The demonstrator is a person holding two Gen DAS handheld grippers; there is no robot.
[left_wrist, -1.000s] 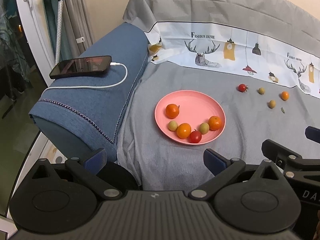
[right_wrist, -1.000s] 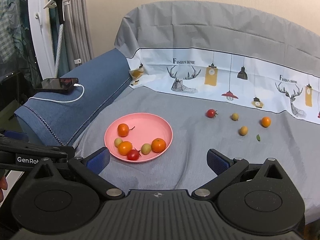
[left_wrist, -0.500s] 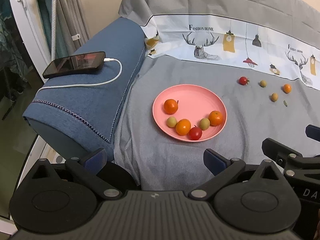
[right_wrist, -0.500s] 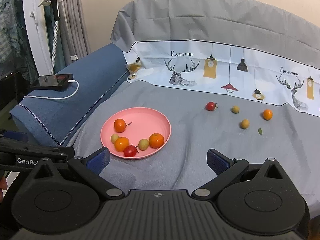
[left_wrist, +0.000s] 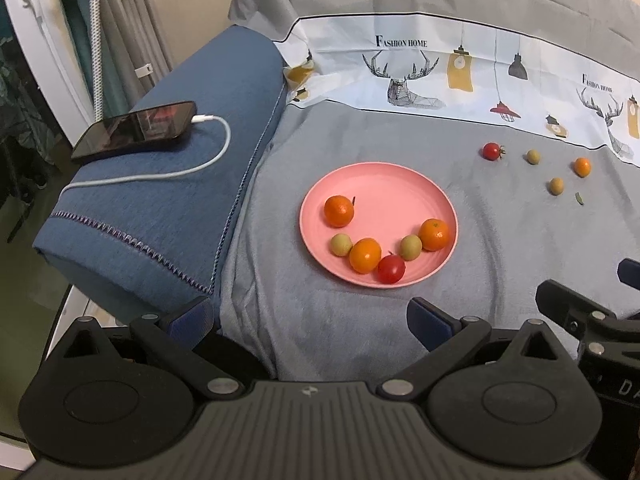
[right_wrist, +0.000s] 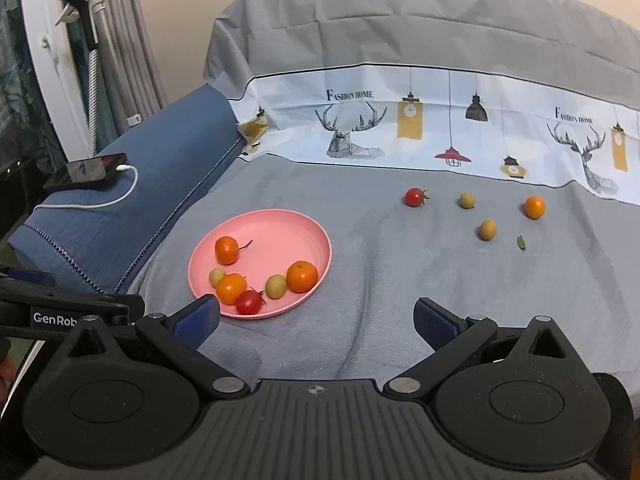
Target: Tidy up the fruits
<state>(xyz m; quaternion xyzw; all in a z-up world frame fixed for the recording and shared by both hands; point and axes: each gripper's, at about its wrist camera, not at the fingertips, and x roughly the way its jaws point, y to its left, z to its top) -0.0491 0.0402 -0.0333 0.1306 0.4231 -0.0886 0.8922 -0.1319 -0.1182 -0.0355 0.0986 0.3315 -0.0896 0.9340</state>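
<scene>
A pink plate [left_wrist: 400, 184] [right_wrist: 288, 228] lies on the grey sofa cover and holds three oranges, two green fruits and a red tomato [left_wrist: 391, 269]. Loose on the cover to its far right lie a red tomato [right_wrist: 414, 197] [left_wrist: 491, 151], a green fruit [right_wrist: 466, 200], a yellow fruit [right_wrist: 487, 229] and an orange [right_wrist: 534, 207]. My left gripper [left_wrist: 310, 318] is open and empty, just short of the plate's near rim. My right gripper [right_wrist: 316, 320] is open and empty, near the plate's right side.
A blue sofa armrest [left_wrist: 168, 200] on the left carries a phone [left_wrist: 136, 128] on a white charging cable. A small green leaf [right_wrist: 521, 242] lies by the loose fruits. The patterned sofa back [right_wrist: 440, 128] rises behind.
Both grippers have moved forward a little towards the plate and the fruits, which look larger and closer. Nothing was picked up or shifted.
</scene>
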